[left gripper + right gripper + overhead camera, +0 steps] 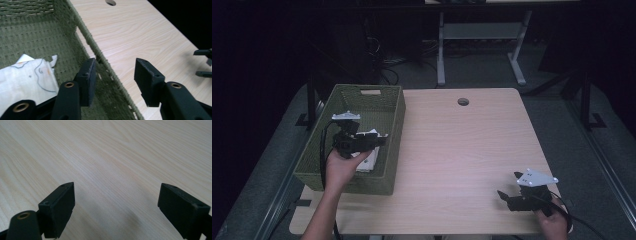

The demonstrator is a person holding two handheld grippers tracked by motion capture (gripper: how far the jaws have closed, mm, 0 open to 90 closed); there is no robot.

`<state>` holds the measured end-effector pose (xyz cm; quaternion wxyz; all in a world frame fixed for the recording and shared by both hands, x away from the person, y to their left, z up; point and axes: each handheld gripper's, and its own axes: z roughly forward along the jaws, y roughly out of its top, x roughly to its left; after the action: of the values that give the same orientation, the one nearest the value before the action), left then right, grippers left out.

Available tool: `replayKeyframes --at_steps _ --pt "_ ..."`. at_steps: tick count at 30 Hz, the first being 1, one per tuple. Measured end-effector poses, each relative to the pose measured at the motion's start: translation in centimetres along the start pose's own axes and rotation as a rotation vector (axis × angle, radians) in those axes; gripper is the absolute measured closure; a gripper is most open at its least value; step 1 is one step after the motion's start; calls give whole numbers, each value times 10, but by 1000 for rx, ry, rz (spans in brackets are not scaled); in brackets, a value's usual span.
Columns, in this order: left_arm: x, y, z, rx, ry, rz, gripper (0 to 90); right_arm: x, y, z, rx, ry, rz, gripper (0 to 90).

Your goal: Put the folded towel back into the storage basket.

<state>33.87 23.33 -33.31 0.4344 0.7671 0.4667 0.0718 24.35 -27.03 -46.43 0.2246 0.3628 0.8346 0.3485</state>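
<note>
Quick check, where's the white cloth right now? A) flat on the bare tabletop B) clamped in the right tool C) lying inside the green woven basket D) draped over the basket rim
C: the white cloth lies on the floor of the green woven basket, beside the open left tool.

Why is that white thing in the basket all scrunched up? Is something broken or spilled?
Nothing looks broken or spilled. The white cloth lies crumpled on the floor of the green basket, near the person's end, not folded flat. The left gripper hangs open over the basket's rim, and the right gripper is open over bare table.
</note>
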Motion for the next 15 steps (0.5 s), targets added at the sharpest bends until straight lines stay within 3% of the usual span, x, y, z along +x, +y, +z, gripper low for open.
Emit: replayKeyframes --at_steps 15 --pt "-17 -4 3 -25 -28 18 502 0 0 -4 -9 -13 7 137"
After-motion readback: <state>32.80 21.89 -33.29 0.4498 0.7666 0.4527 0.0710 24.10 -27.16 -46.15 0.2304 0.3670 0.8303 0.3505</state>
